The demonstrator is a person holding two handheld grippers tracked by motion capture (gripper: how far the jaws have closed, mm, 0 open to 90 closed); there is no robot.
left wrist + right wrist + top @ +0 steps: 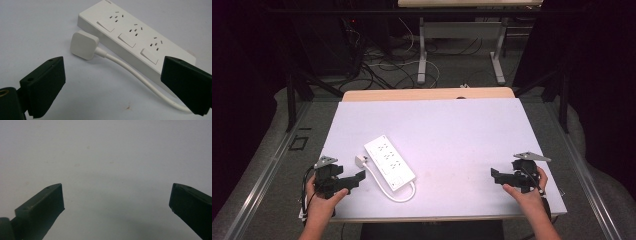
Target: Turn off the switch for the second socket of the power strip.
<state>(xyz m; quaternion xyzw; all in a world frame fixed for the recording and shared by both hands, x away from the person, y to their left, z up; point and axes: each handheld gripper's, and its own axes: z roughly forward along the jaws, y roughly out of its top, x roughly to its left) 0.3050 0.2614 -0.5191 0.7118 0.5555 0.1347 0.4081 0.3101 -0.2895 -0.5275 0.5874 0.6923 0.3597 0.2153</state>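
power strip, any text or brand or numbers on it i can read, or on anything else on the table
None can be read.
Power strip: a faint dark mark at its far end in the left gripper view, too small and blurred to read; its three switches and socket groups bear no legible label.
Plug: plain white top, no marking.
Left gripper and right gripper: no text visible.

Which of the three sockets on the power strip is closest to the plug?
The end socket farthest from where the cord leaves the power strip; the plug lies right beside it.
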